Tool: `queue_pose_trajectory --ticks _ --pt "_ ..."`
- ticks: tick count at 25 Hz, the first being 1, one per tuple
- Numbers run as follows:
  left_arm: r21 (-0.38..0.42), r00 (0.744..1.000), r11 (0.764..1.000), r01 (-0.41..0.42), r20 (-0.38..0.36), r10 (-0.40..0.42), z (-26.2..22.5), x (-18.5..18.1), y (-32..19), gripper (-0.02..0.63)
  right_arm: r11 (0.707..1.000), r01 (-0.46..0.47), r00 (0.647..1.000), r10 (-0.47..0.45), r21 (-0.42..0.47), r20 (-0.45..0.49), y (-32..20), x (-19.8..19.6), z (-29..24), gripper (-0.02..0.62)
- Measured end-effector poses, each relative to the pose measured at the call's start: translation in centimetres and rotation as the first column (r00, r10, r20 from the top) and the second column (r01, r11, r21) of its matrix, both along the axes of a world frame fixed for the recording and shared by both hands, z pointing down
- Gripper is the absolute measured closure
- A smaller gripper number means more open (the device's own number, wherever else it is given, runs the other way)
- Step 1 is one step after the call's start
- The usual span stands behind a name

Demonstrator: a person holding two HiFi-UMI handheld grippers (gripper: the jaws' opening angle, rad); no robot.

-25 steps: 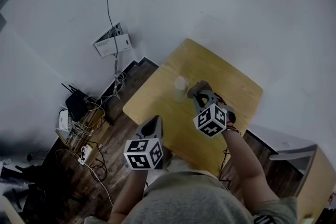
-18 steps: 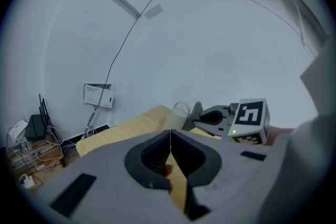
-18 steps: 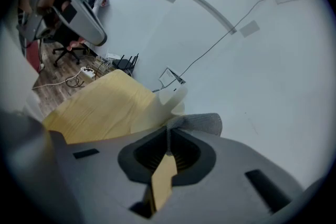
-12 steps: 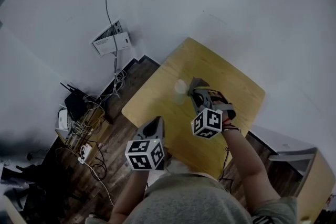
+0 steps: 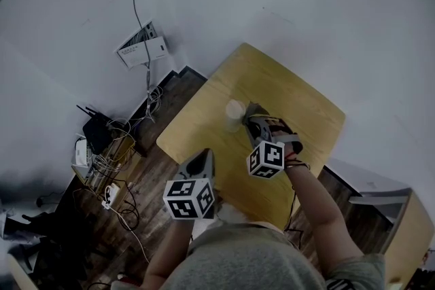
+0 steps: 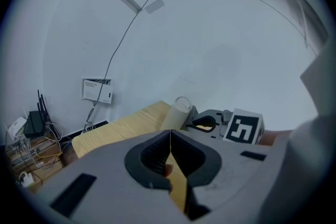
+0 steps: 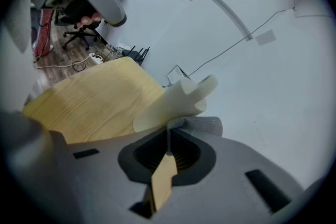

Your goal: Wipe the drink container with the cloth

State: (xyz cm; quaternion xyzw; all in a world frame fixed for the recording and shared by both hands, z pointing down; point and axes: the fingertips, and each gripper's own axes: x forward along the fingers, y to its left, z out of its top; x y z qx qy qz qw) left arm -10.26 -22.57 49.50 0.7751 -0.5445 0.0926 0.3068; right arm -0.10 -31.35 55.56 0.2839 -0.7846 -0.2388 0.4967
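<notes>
A pale, tall drink container (image 5: 234, 112) stands on the wooden table (image 5: 299, 112). My right gripper (image 5: 253, 120) is just to its right, shut on a grey cloth (image 5: 257, 109) that lies against the container's side. In the right gripper view the cloth (image 7: 198, 124) bunches out of the shut jaws (image 7: 169, 131) right under the container (image 7: 173, 99). My left gripper (image 5: 204, 158) hovers by the table's near-left edge, apart from the container. In the left gripper view its jaws (image 6: 170, 136) are shut with nothing in them, and the container (image 6: 176, 113) shows beyond.
On the dark floor to the left lie cables, a router and a wire basket (image 5: 109, 159). A white box (image 5: 143, 51) hangs on the wall with a cable. A white cabinet (image 5: 363, 185) stands right of the table. An office chair (image 7: 79, 23) shows far off.
My right gripper with the cloth has shifted a little left, closer against the container. The left gripper has barely moved.
</notes>
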Motion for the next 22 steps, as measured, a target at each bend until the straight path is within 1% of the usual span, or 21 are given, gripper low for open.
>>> queue_pose_trajectory --ticks 13,16,22 --pt "-0.017 1.000 1.000 0.000 0.004 0.000 0.8 0.3 -0.3 0.603 0.990 -0.072 0.997 0.076 -0.123 0.027 0.4 -0.4 5.5 0.584" --pt "-0.019 1.000 1.000 -0.001 0.004 0.001 0.8 0.3 -0.3 0.603 0.984 -0.089 0.995 0.095 -0.156 0.034 0.6 -0.4 6.4 0.584" --pt "-0.011 1.000 1.000 -0.003 0.003 0.003 0.5 0.1 -0.2 0.603 0.967 -0.150 0.983 0.168 -0.206 0.069 1.2 0.2 7.1 0.584"
